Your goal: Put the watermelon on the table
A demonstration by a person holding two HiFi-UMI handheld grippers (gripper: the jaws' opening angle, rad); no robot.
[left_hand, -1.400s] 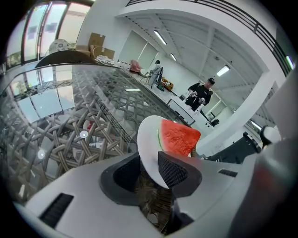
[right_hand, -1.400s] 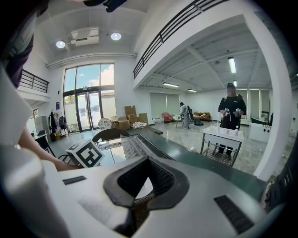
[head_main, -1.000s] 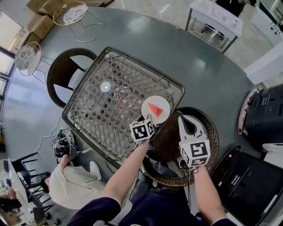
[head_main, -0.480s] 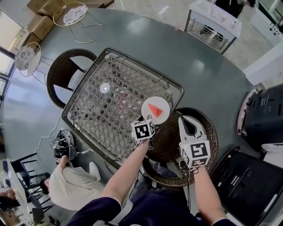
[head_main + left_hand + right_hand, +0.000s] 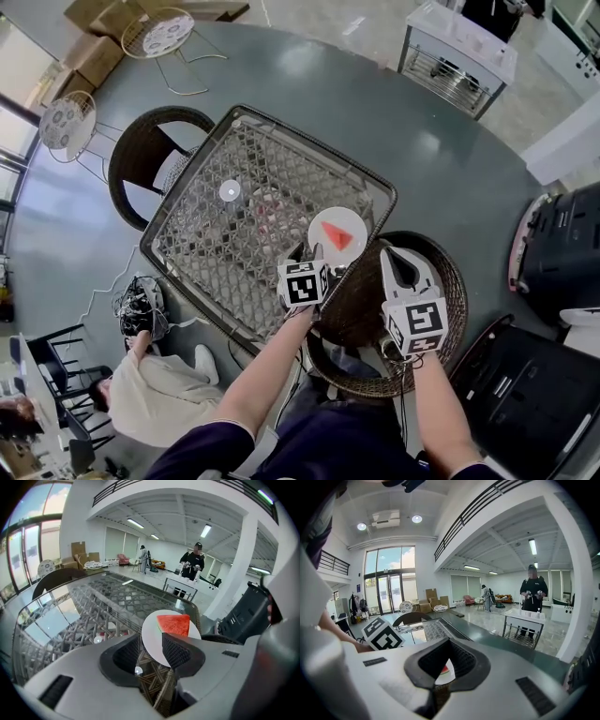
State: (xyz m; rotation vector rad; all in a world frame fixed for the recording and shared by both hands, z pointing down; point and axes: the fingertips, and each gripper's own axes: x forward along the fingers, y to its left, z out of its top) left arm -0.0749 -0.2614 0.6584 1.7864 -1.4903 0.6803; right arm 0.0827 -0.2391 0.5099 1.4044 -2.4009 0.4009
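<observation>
A red wedge of watermelon [image 5: 337, 235] lies on a round white plate [image 5: 323, 225], which rests on the near right corner of the glass-topped wicker table [image 5: 272, 127]. My left gripper [image 5: 315, 257] hovers at the plate's near edge. In the left gripper view its jaws are opening around that edge; the plate [image 5: 153, 632] and watermelon [image 5: 174, 624] show through the gap, and the pads do not press on it. My right gripper [image 5: 394, 255] is held off to the right over a wicker chair, jaws shut and empty. The plate [image 5: 443, 676] peeks out behind the right gripper [image 5: 449, 641].
A round wicker chair [image 5: 441, 281] sits just under my hands, and another [image 5: 131, 169] stands at the table's far left. A person [image 5: 155, 394] sits on the floor at lower left. Black cases [image 5: 562, 244] are at right, with a white trolley [image 5: 459, 47] beyond.
The left gripper's jaws have spread wider, and the gripper has lifted slightly at the plate's near edge. The plate with the watermelon stays on the table. The right gripper has not moved.
</observation>
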